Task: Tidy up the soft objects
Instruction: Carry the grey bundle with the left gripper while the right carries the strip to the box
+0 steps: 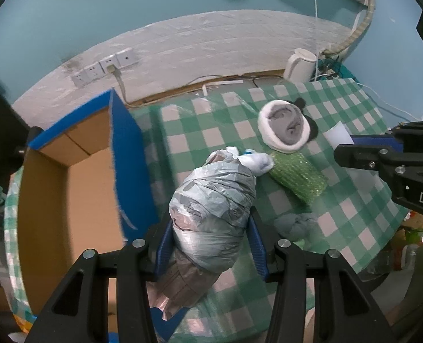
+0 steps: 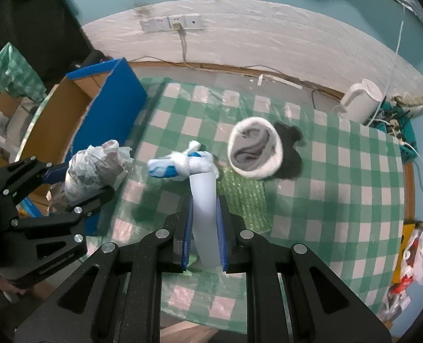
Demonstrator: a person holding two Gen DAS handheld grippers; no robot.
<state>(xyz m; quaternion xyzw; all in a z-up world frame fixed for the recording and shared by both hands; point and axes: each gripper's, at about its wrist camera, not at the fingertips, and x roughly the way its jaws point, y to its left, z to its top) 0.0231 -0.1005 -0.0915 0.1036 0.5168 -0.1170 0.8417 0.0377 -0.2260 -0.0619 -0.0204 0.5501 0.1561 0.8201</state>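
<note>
My left gripper is shut on a grey plastic bag bundle, held above the table beside the open cardboard box with blue outer walls. The bundle and left gripper also show in the right wrist view. My right gripper is shut on a white foam strip. On the green checked cloth lie a white and blue bundle, a white hat with grey lining, a green bubble wrap piece and a black soft thing.
A white kettle stands at the back right by tangled cables. A grey-blue soft lump lies on the cloth near my left gripper. Wall sockets are behind. Bags lie on the floor at right.
</note>
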